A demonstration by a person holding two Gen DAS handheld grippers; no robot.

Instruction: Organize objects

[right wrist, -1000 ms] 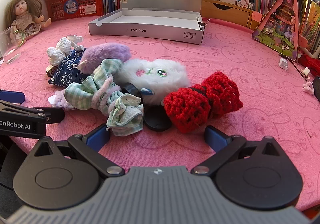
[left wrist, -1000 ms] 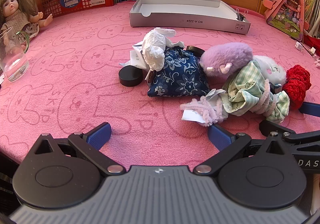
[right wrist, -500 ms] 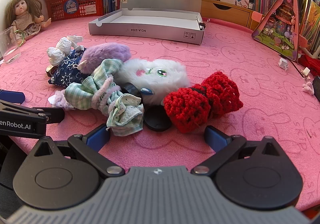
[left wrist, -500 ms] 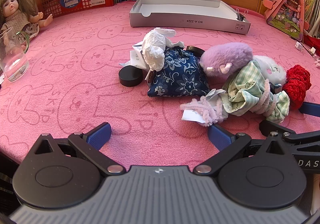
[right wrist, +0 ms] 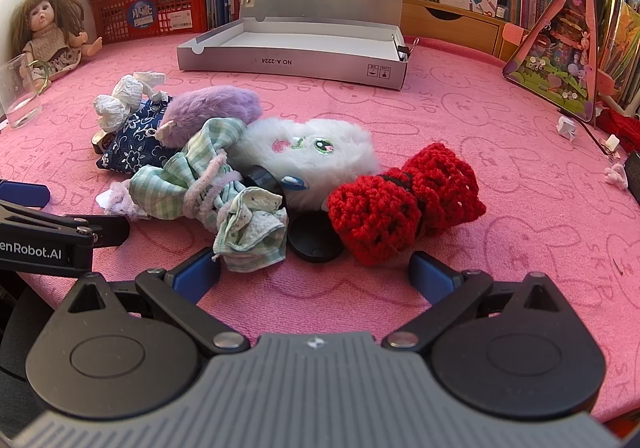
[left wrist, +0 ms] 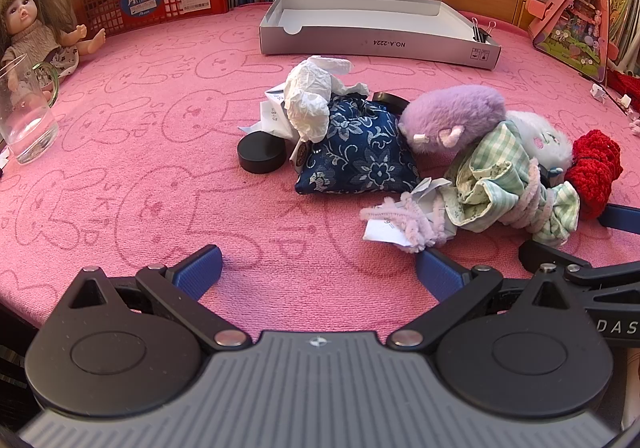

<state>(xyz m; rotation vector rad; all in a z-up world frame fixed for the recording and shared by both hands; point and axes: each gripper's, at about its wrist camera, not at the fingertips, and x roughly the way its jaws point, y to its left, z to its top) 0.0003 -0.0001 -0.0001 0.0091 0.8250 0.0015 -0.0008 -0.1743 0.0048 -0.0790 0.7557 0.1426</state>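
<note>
A: Both claws are sitting spread wide with nothing in them. The left gripper point(left wrist: 318, 270) is hovering over bare pink towel point(left wrist: 120, 151), fuzzy with bunny outlines. The right gripper point(right wrist: 314, 274) is pointing at the pile, with the crumpled green gingham cloth point(right wrist: 208, 183) touching its left pad.

B: Left cam is showing the black puck point(left wrist: 262, 155) beside the navy floral pouch point(left wrist: 356, 151), crinkled white paper point(left wrist: 310, 103) lying on top.

A: Right cam is getting the chunky red crochet bow point(right wrist: 404, 203), a flat black lid point(right wrist: 316, 238) and the fluffy white plush point(right wrist: 312, 151) face-on. Purple fuzzy one point(right wrist: 212, 107) is sitting behind.

B: The grey cardboard box point(right wrist: 296, 51) is sitting open at the back.
</note>
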